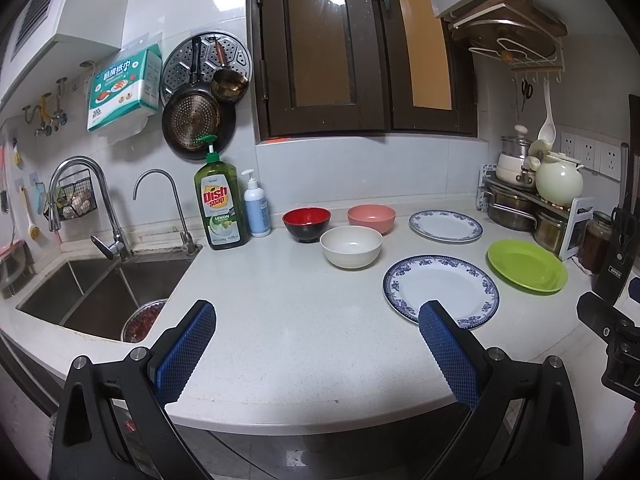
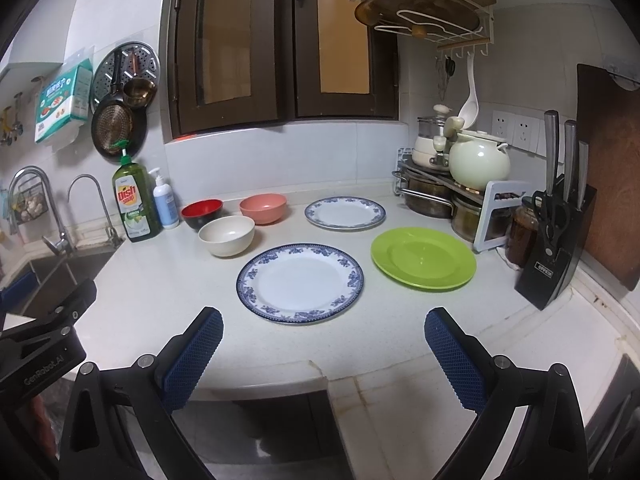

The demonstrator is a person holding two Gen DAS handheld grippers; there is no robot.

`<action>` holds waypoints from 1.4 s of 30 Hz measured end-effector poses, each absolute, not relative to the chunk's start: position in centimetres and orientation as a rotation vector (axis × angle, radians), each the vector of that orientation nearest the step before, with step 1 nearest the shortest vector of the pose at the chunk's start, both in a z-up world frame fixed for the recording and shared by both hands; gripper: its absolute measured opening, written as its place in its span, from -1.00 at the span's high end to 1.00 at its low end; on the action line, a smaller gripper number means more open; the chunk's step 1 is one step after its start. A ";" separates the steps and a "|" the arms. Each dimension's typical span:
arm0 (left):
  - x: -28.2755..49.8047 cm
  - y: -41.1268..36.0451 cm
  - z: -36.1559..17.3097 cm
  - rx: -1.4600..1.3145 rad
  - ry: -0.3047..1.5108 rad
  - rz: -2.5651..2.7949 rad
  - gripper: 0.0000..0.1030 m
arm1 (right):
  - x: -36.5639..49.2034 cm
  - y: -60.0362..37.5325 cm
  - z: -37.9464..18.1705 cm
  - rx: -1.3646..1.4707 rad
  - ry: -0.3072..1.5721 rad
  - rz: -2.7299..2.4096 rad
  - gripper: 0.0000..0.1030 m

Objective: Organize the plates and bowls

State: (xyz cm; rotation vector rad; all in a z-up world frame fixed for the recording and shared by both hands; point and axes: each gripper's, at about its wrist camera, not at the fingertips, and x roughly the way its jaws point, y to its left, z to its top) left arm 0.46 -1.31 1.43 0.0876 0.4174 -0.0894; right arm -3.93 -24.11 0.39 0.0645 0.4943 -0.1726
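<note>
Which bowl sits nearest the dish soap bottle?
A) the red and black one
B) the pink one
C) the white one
A: the red and black bowl stands just right of the soap bottle, with the pink bowl and white bowl farther off.

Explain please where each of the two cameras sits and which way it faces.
Left wrist: sits on the open left tool, facing the counter, sink and bowls; the right tool's body shows at the right edge.
Right wrist: sits on the open right tool, facing the near blue-rimmed plate, green plate and knife block; the left tool's body shows at the left edge.
Shared: three bowls, three plates, dish soap.
</note>
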 end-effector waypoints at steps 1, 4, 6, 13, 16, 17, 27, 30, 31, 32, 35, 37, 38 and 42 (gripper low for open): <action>0.4 -1.3 1.4 0.088 0.416 -0.088 -1.00 | -3.9 -24.1 0.4 0.064 0.495 -0.172 -0.99; 0.4 -1.3 1.4 0.085 0.417 -0.089 -1.00 | -3.9 -24.1 0.4 0.062 0.495 -0.173 -0.99; 0.4 -1.3 1.4 0.082 0.417 -0.093 -1.00 | -3.9 -24.1 0.4 0.060 0.494 -0.173 -0.99; 0.6 -1.4 1.5 0.072 0.418 -0.099 -1.00 | -4.0 -24.2 0.3 0.059 0.496 -0.173 -0.99; 0.6 -1.4 1.4 0.077 0.420 -0.099 -1.00 | -4.0 -24.2 0.4 0.059 0.497 -0.173 -0.99; 0.7 -1.5 1.3 0.080 0.423 -0.099 -1.00 | -3.9 -24.2 0.3 0.059 0.498 -0.172 -0.99; 3.7 -2.1 0.2 0.123 0.483 -0.119 -1.00 | -2.4 -24.6 -0.5 0.092 0.533 -0.182 -0.99; 5.4 -2.4 -0.1 0.144 0.491 -0.147 -1.00 | -1.3 -24.7 -1.1 0.111 0.552 -0.193 -0.99; 6.0 -2.5 -0.2 0.151 0.488 -0.156 -1.00 | -0.9 -24.8 -1.3 0.121 0.557 -0.198 -0.99; 6.8 -2.6 -0.3 0.160 0.489 -0.166 -1.00 | -0.4 -24.9 -1.5 0.132 0.561 -0.203 -0.99; 9.7 -2.8 -0.8 0.180 0.502 -0.196 -1.00 | 1.8 -25.1 -2.1 0.159 0.576 -0.215 -0.99; 11.7 -3.0 -1.1 0.194 0.509 -0.224 -1.00 | 3.6 -25.2 -2.5 0.177 0.587 -0.230 -0.99; 12.9 -3.2 -1.3 0.202 0.514 -0.246 -1.00 | 4.4 -25.2 -2.6 0.185 0.593 -0.233 -0.98; 16.9 -4.1 -2.2 0.215 0.541 -0.303 -1.00 | 8.2 -25.0 -3.5 0.199 0.623 -0.264 -0.98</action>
